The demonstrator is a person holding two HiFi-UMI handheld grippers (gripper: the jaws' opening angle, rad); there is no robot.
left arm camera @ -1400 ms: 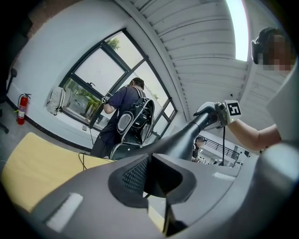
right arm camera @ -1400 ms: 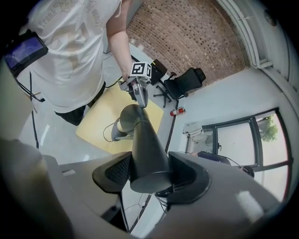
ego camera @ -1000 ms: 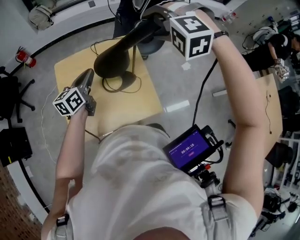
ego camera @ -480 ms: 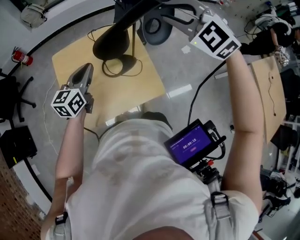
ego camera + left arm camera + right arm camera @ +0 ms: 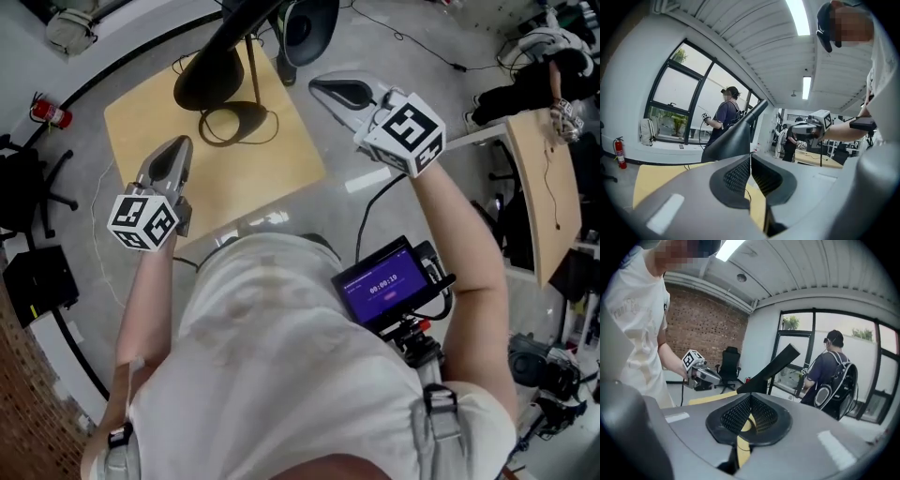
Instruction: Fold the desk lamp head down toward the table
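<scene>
Both pairs of jaws have just been closing and now meet pad to pad with nothing between them. The left gripper [image 5: 178, 146] hangs over the near left part of the wooden table [image 5: 281, 159]. The right gripper [image 5: 321, 87] is off the table's right edge, over the grey floor, pointing toward the lamp's side.

The desk lamp [image 5: 251, 75] stands at the table's far side, well apart from both grippers. Its black head [image 5: 202, 80] is tipped down over the tabletop, left of the thin pole. A dark cable [image 5: 217, 139] loops round its foot.

From the left gripper's side, the head [image 5: 731, 140] fills the space straight ahead. Behind it, another person [image 5: 725, 117] stands by the window [image 5: 675, 108].

A lit screen [image 5: 382, 287] is mounted at the wearer's chest. A red fire extinguisher [image 5: 42, 111] and a black office chair [image 5: 28, 187] stand off to the left. A second table [image 5: 539, 187] is on the right.
</scene>
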